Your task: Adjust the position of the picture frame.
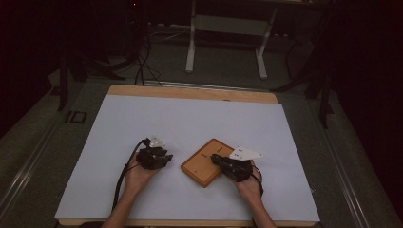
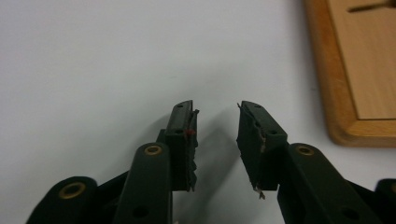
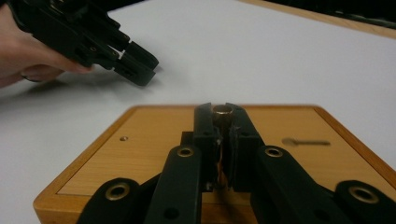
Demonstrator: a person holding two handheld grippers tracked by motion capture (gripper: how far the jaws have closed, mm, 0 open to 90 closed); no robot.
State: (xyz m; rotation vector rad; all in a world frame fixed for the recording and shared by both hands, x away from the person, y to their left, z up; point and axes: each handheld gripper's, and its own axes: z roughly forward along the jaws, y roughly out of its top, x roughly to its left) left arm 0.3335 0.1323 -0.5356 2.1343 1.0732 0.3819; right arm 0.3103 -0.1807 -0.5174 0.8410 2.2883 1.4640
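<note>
White table cover [image 1: 190, 118]; metal frame [image 1: 228, 28] behind.

1. A flat wooden board [image 1: 205, 164] with a raised rim lies turned diamond-wise at lower centre of the high view, on the white table cover.
2. A small brass-topped peg [image 3: 222, 112] stands upright over the board, clamped between black jaws.

Black tongs [image 3: 223, 122] grip a seemingly brass-coloured peg [image 3: 222, 112] over an orange-brown wooden board [image 3: 149, 144] on white paper [image 1: 190, 118].
</note>
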